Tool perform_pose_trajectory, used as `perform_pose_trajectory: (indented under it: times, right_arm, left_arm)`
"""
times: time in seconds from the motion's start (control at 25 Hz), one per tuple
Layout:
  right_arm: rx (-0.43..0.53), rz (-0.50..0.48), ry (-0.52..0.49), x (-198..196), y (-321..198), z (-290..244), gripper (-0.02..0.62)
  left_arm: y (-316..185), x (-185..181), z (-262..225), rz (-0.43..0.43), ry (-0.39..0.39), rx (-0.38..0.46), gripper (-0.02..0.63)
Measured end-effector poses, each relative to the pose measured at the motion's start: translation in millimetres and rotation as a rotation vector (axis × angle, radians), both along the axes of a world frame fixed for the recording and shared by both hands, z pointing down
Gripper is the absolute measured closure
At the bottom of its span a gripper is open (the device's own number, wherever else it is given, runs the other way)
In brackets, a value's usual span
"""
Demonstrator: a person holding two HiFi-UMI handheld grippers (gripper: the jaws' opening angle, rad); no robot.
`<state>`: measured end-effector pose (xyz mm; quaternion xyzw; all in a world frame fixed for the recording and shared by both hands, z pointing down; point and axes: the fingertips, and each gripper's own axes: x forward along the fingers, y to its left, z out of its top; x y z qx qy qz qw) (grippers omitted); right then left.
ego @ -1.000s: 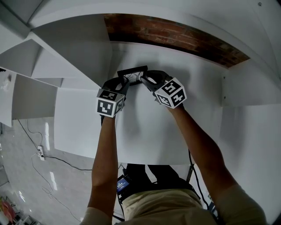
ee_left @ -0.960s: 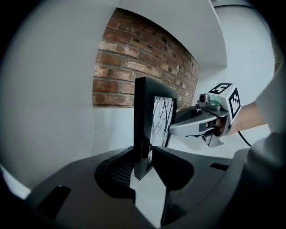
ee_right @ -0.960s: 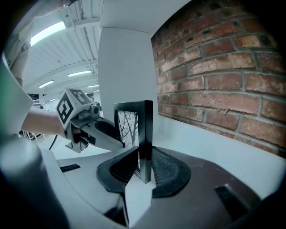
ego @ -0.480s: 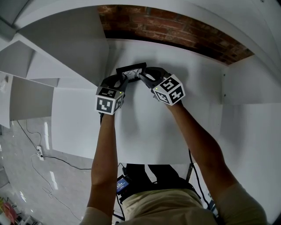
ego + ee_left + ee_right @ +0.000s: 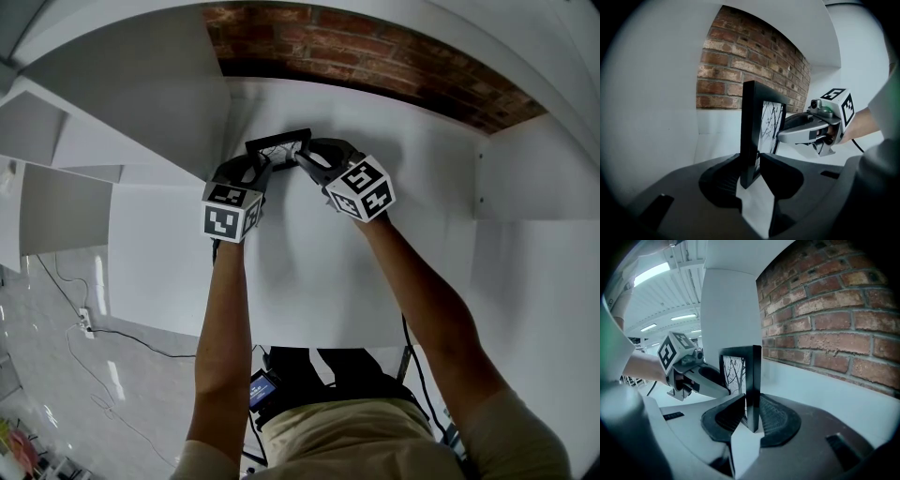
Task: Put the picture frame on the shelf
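Near brick wall (image 5: 375,61), left gripper (image 5: 751,171) and right gripper (image 5: 751,420) pinch picture frame (image 5: 277,142) (upright).

In the head view the frame (image 5: 278,146) is mostly hidden behind the left gripper (image 5: 260,167) and right gripper (image 5: 307,165); only its 12 o'clock edge shows. In both gripper views the jaws partly cover its lower end. Whether it touches the shelf (image 5: 309,262) cannot be told.
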<state>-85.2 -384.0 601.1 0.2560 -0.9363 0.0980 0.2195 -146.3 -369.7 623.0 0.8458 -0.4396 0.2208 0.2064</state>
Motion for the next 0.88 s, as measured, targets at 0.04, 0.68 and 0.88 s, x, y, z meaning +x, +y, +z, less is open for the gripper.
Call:
perform_pose_trajectory:
  times: [0.04, 0.68, 0.88]
  right_arm:
    - [0.001, -0.002, 0.0, 0.1, 1.0, -0.3, 0.522]
    - [0.007, -0.035, 0.034, 4.2, 9.1, 0.4, 0.518]
    - [0.006, -0.043, 0.042, 4.4, 9.9, 0.2, 0.518]
  left_arm:
    - [0.9, 0.1, -0.4, -0.001, -0.001, 0.001, 0.495]
    - [10.0, 3.9, -1.3, -0.023, -0.02, 0.018, 0.495]
    - [8.0, 2.6, -7.0, -0.045, -0.026, 0.043, 0.488]
